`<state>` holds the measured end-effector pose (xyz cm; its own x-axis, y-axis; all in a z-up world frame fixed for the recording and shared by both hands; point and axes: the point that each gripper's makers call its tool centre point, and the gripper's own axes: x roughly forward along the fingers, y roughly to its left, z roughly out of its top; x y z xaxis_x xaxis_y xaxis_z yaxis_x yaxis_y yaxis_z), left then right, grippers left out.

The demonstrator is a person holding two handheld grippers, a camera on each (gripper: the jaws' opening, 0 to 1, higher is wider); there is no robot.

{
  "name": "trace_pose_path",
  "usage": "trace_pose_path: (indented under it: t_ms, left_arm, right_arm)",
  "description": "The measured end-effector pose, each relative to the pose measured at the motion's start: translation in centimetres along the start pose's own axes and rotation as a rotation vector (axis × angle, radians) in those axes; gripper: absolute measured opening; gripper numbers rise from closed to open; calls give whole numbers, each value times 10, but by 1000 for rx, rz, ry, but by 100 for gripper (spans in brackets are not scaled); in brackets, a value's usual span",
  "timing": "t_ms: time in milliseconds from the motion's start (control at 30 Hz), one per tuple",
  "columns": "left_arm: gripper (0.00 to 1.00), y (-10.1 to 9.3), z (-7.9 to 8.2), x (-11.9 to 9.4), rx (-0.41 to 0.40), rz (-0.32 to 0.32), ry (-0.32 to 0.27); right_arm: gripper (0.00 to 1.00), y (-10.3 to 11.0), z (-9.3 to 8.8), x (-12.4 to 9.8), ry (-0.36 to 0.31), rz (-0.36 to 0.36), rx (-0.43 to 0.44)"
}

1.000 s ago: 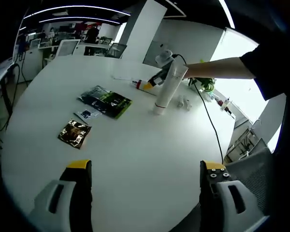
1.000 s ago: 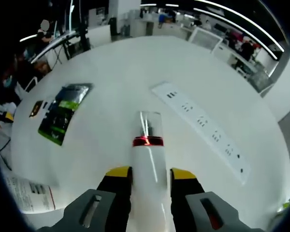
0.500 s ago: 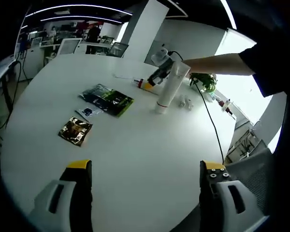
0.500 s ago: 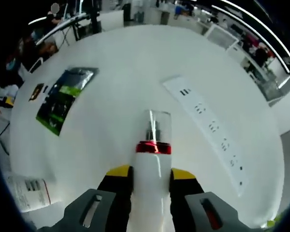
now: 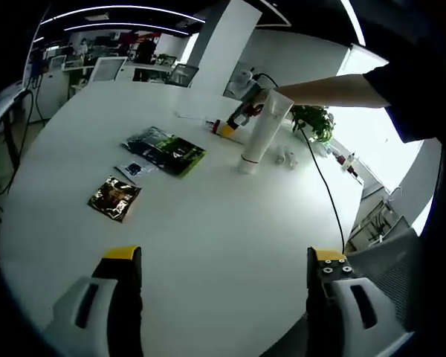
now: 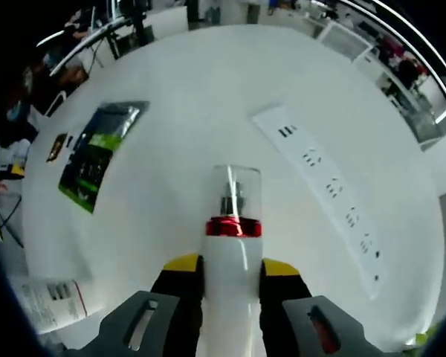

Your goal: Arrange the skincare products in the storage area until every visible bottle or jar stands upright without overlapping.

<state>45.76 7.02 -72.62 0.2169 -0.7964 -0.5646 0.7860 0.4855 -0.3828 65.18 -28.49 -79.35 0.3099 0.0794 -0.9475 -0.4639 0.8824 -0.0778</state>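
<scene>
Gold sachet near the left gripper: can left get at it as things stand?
Probably yes. The left gripper is open and holds nothing, and the gold sachet lies flat on bare white table just ahead of its left jaw. The right gripper is busy on the white tube farther back.

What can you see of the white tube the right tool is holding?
The white tube is glossy plastic, with a red collar and a clear cap over a dark nozzle. The right tool grips its body from both sides. In the left gripper view it leans, cap end down, at or just above the white table.
</scene>
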Motion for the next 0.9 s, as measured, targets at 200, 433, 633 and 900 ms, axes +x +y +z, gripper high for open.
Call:
trace_pose_path:
  t_ms: [200,433,633,900]
  left_arm:
    - [85,-2,6,-4,13,5,-3]
    - [85,-3,11,-10,23,9,-11]
    - [85,-17,24,-10,64,-24,-34]
    - [85,-37,36,-17,105,-66,-60]
  right_arm:
    - [20,-1,-2,-6,24,-31,-51]
    - [20,-12,28,-57,-133,-32,35]
    - [20,-6,32,-112,-278,-49,73]
    - [20,18,-4,-170,-408,-54,163]
